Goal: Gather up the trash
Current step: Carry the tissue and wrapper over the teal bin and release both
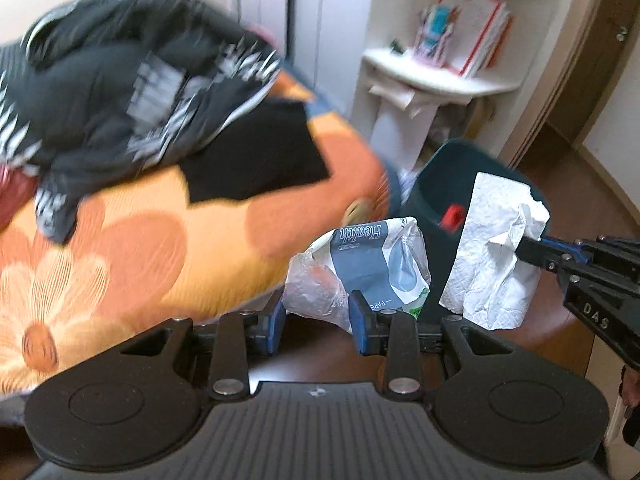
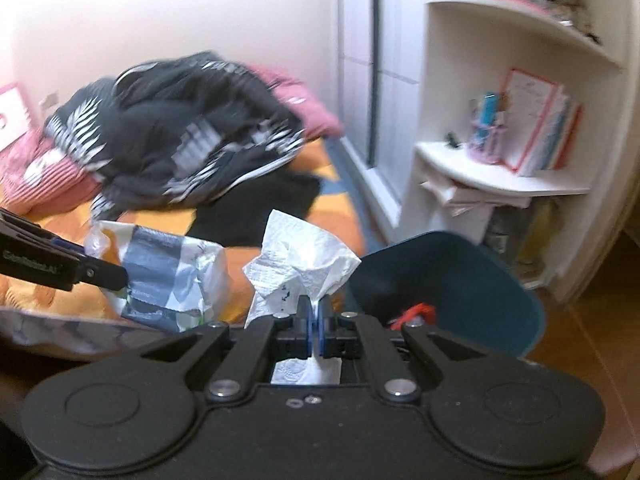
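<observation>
Left gripper (image 1: 318,314): clamped on plastic wrapper (image 1: 360,268) | right gripper (image 2: 316,320): clenched on tissue (image 2: 298,264) | bin (image 2: 460,280): ahead-right of right jaws, nearer right hand

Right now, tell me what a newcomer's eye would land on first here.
Two pieces of trash held up side by side: the left gripper pinches a crumpled plastic wrapper, and the right gripper clamps a white tissue. Just beyond them stands a dark teal bin, and the orange flowered bedspread carries a heap of black-and-white clothes.
</observation>
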